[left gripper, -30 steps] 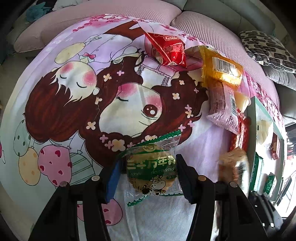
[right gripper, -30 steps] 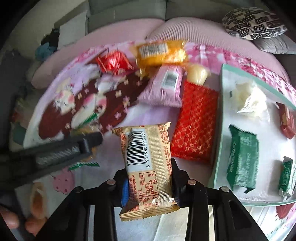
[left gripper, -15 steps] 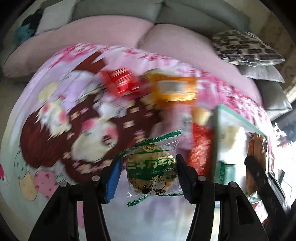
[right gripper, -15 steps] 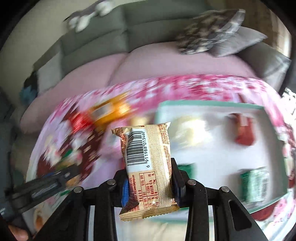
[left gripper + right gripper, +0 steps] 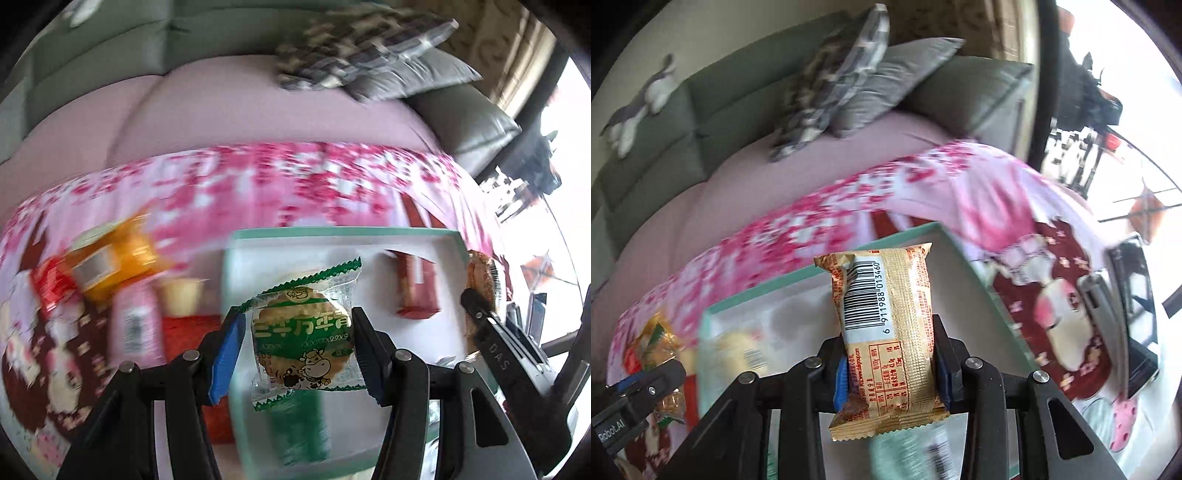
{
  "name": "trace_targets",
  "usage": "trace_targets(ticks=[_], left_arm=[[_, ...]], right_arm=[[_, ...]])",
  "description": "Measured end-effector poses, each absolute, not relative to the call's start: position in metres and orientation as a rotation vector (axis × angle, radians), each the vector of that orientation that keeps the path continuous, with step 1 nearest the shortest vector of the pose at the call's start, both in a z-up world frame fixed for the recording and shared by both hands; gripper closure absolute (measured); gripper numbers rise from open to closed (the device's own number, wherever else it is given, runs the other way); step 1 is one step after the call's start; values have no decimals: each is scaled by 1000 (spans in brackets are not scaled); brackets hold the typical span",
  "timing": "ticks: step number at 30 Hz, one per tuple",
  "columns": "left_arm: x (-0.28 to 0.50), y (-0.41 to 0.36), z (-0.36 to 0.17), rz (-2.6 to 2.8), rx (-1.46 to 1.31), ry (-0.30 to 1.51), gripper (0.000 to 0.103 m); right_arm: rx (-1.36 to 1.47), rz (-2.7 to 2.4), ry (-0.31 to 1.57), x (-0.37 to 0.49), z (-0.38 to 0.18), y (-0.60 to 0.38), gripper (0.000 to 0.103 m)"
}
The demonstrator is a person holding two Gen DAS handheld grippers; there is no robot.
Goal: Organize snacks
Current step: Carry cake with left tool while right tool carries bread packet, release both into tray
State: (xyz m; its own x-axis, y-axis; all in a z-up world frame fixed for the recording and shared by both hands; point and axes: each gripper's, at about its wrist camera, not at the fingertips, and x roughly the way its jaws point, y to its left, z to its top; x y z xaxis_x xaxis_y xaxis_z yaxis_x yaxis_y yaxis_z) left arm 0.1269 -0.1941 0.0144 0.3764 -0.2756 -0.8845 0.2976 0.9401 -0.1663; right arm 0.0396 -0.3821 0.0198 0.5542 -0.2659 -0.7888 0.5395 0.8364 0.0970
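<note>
Both claws hover over the tray (image 5: 236, 280): the left claw (image 5: 297, 345) clamps the round biscuit (image 5: 304, 332), the right claw (image 5: 890, 363) clamps the upright gold packet (image 5: 886, 332), nearer the tray's far rim.

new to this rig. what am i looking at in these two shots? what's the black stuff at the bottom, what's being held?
No robot arm here: a person holds a two-finger gripper in each hand, each with a fisheye camera looking along its black fingers.

Left view: the left gripper clamps a clear, green-trimmed round biscuit packet.

Right view: the right gripper clamps a golden-brown foil snack bar with a barcode.

Below both lies a white, mint-rimmed tray on a pink cartoon-print cloth, with more blurred wrapped snacks around.
</note>
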Motion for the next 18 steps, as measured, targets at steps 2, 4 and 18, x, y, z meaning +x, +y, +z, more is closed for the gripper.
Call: trace_targets(ticks=[2, 4, 18], left_arm=[[134, -213, 8, -379, 44, 1135, 44], [140, -228, 1, -384, 62, 1144, 44], [137, -226, 6, -319, 53, 1129, 14]], right_arm=[[364, -514, 875, 40, 11, -396, 65], [368, -533, 894, 40, 5, -404, 64], [372, -470, 954, 40, 8, -398, 26]])
